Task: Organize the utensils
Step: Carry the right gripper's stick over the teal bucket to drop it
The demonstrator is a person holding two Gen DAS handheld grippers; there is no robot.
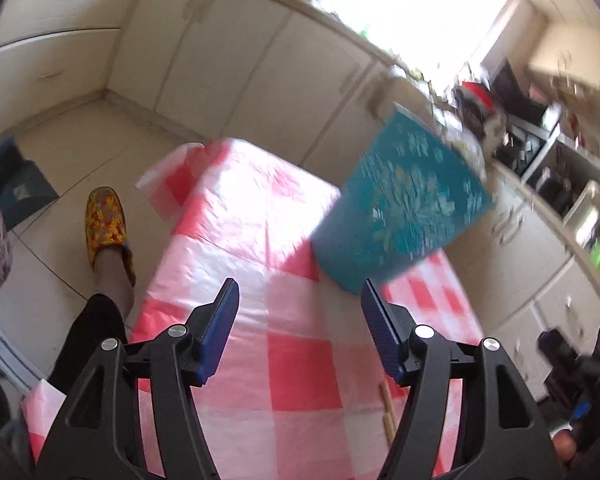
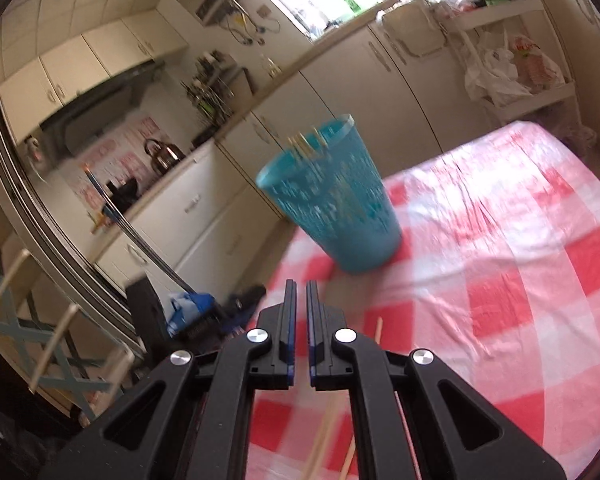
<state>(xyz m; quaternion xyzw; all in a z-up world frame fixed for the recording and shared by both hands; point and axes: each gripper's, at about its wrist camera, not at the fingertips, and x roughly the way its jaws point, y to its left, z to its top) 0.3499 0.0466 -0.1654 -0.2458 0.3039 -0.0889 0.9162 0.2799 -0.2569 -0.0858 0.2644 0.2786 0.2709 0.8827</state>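
Teal perforated utensil cup [image 2: 332, 200] stands on the checked counter [image 2: 520, 240] at twelve o'clock of the right gripper [image 2: 301, 292], fingers nearly closed, empty; left gripper [image 1: 298, 300] fingers wide. Chopsticks [image 2: 324, 436] lie beneath.

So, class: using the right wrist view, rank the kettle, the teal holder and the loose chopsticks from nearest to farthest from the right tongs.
1. Loose chopsticks: on the cloth beneath the right tongs.
2. Teal holder: ahead, on the table's edge.
3. Kettle: far left, on the counter.
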